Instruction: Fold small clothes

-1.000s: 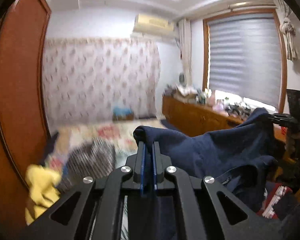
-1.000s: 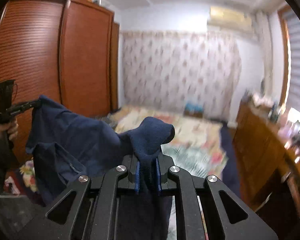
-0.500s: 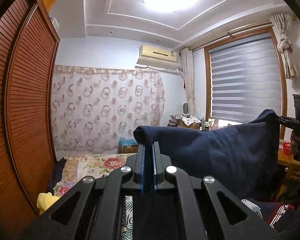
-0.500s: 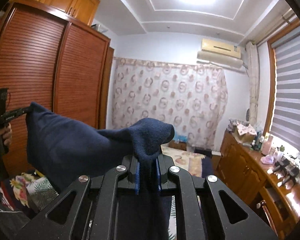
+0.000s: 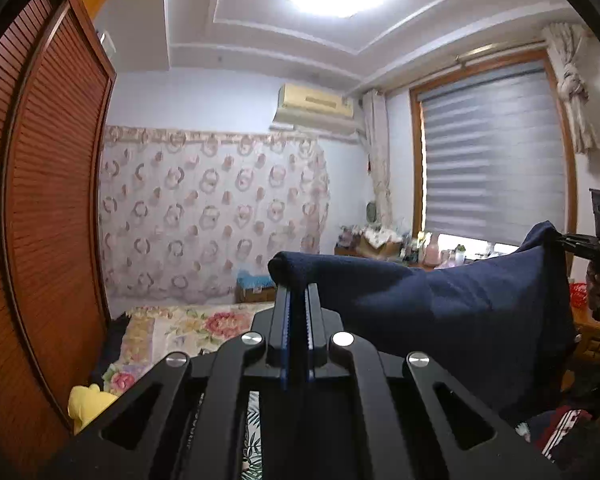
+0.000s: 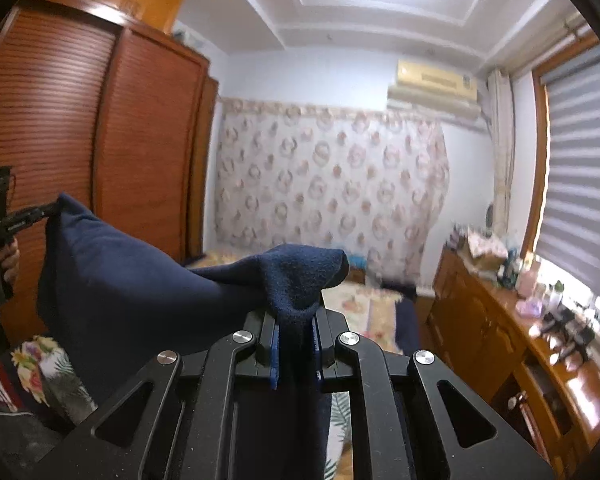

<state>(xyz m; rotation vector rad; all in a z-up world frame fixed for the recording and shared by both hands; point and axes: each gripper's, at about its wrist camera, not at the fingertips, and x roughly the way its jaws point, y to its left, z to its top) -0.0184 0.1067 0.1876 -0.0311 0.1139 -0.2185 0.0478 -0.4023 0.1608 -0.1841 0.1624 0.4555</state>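
A dark navy garment (image 5: 440, 312) hangs stretched in the air between my two grippers. My left gripper (image 5: 296, 292) is shut on one top corner, which folds over its fingertips. In the left wrist view the right gripper (image 5: 564, 240) pinches the other corner at far right. My right gripper (image 6: 296, 320) is shut on its corner of the navy garment (image 6: 140, 280), and the left gripper (image 6: 48, 210) shows at far left, held in a hand. The cloth's lower edge is hidden behind the gripper bodies.
A bed with a floral cover (image 5: 172, 332) lies below, with a yellow cloth (image 5: 86, 402) at its left edge. A brown louvred wardrobe (image 6: 80, 152) fills the left. A wooden dresser with clutter (image 6: 512, 312) runs under the blinded window (image 5: 488, 160). Striped cloth (image 5: 560, 428) lies low right.
Both grippers have risen and tilted up, so the ceiling light now shows. The navy garment has been lifted and pulled taut, losing its bunched folds.
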